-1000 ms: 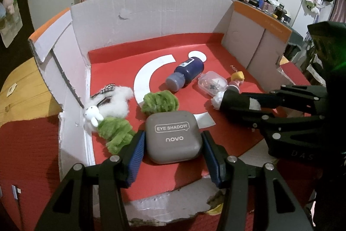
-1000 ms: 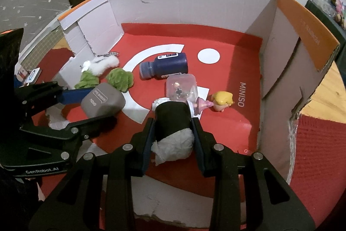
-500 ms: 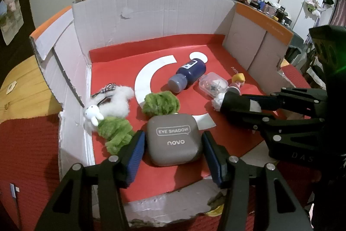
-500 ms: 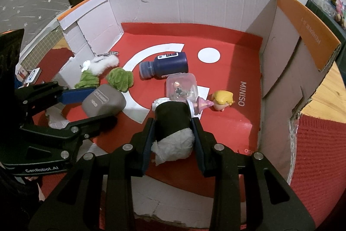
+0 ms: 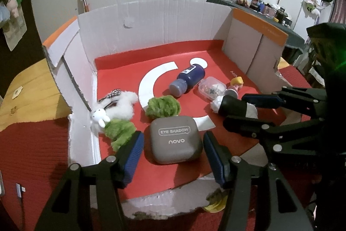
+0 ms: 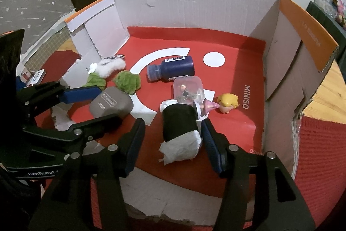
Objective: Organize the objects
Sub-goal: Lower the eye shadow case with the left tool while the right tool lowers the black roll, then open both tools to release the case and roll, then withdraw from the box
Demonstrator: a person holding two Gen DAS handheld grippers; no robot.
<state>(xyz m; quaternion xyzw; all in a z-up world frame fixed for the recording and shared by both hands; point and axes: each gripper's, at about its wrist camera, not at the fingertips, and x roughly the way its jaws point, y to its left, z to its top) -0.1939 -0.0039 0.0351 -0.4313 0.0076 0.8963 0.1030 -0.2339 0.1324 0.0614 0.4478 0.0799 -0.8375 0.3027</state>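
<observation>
- A shallow cardboard box (image 6: 194, 5) with white corrugated walls, orange-edged flaps and a red printed floor holds all the items; it fills the middle of both views.
- Low in the left wrist view, a grey rounded-square eye shadow case (image 5: 175, 139) lies flat on the red floor between the blue pads of the left gripper (image 5: 173, 149), whose jaws are opening; small gaps show on both sides.
- Low centre in the right wrist view, a black roll (image 6: 180, 120) stuffed with white tissue lies between the pads of the right gripper (image 6: 170, 140); its jaws are opening and stand clear of the roll.
- Behind the roll lie a clear plastic tub (image 6: 188, 90), a dark blue bottle (image 6: 173, 71) on its side and a small yellow-haired figurine (image 6: 227, 102).
- At the left are two fuzzy green scrunchies (image 5: 163, 105) and a white plush rabbit (image 5: 116, 108).
- Only the right wrist view shows the "MINISO" print; only the left shows a cluttered shelf (image 5: 255, 1) at upper right.
</observation>
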